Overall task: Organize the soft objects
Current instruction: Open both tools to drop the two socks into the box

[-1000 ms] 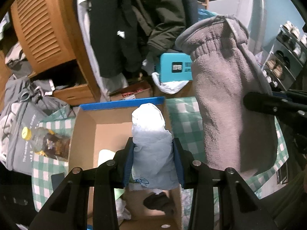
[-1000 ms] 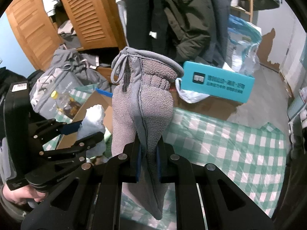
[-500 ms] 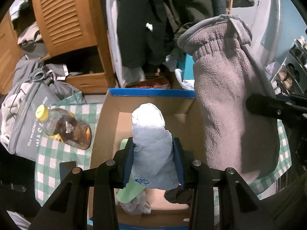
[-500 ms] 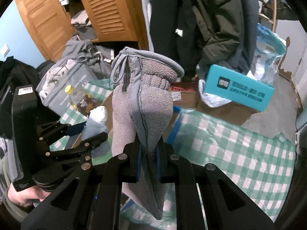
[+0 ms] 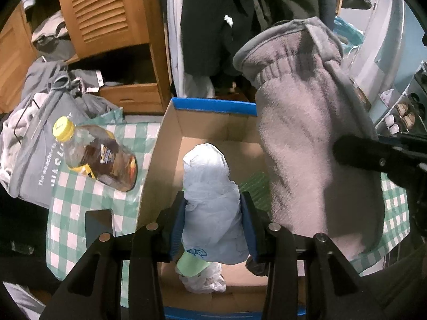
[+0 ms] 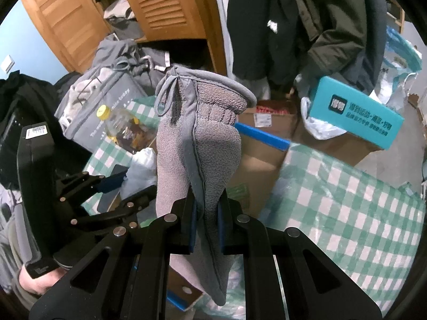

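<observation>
Left wrist view: left gripper [image 5: 213, 221] clamped partway on a pale plastic bundle [image 5: 210, 200] above the open cardboard box [image 5: 165, 144]; right wrist view: right gripper [image 6: 205, 224] pinched fully onto a grey fleece mitten [image 6: 197, 154] beside that box, likely to snag its rim if lowered carelessly.

A pale blue, crumpled soft bundle [image 5: 213, 202] stands upright, pinched between blue pads above the open cardboard box [image 5: 170, 144] with blue-taped rims. Beside it a grey fleece mitten [image 6: 197, 144] is held cuff-up, its elastic wrist gathered and a cord loop hanging at the cuff, tip drooping below.
</observation>
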Demonstrator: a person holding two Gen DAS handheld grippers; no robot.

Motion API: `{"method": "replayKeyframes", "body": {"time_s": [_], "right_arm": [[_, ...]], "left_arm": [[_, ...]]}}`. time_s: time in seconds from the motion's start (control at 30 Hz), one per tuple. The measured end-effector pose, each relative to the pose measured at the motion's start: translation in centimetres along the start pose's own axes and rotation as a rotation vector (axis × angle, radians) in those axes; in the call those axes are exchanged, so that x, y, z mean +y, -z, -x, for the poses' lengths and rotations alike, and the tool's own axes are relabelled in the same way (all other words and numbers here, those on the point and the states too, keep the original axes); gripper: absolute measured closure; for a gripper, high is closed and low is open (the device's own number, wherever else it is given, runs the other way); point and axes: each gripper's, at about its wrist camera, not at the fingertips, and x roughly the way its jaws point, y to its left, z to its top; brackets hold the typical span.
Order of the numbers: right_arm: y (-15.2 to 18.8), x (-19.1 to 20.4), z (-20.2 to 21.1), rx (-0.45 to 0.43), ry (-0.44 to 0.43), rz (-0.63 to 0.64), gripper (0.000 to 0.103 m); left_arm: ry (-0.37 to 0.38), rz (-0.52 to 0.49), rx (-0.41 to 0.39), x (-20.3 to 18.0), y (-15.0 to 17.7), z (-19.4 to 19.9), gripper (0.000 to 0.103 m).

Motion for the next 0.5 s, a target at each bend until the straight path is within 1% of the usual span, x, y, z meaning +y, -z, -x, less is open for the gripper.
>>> {"method": "replayKeyframes", "body": {"time_s": [0.13, 0.17, 0.23, 0.27, 0.3, 0.33, 0.37, 0.43, 0.5], "right_arm": [[0.1, 0.2, -1.3, 0.030, 0.003, -0.006, 0.091], [0.1, 0.2, -1.5, 0.035, 0.004, -0.007, 0.090], [0.2, 0.2, -2.0, 0.049, 0.011, -0.011, 0.086], [0.3, 0.2, -2.3, 0.058, 0.016, -0.012, 0.080], [0.3, 0.2, -2.3, 0.060, 0.024, -0.012, 0.078], [0.3, 0.2, -2.4, 0.061, 0.027, -0.012, 0.076], [0.4, 0.2, -2.4, 0.057, 0.024, -0.012, 0.075], [0.5, 0.2, -2.1, 0.048, 0.031, -0.006, 0.074], [0.5, 0.1, -1.8, 0.033, 0.043, -0.004, 0.058]], "left_arm": [[0.000, 0.009, 0.019, 0.3, 0.3, -0.6, 0.063], [-0.002, 0.010, 0.022, 0.3, 0.3, -0.6, 0.062], [-0.005, 0.014, 0.023, 0.4, 0.3, -0.6, 0.060], [-0.008, 0.018, 0.022, 0.4, 0.2, -0.5, 0.059], [-0.010, 0.022, 0.020, 0.5, 0.1, -0.5, 0.057], [-0.011, 0.026, 0.018, 0.6, 0.1, -0.4, 0.051], [-0.013, 0.030, 0.014, 0.6, 0.0, -0.3, 0.042], [-0.018, 0.040, 0.001, 0.8, 0.0, 0.1, 0.035], [-0.021, 0.042, -0.009, 0.8, -0.1, 0.6, 0.034]]}}
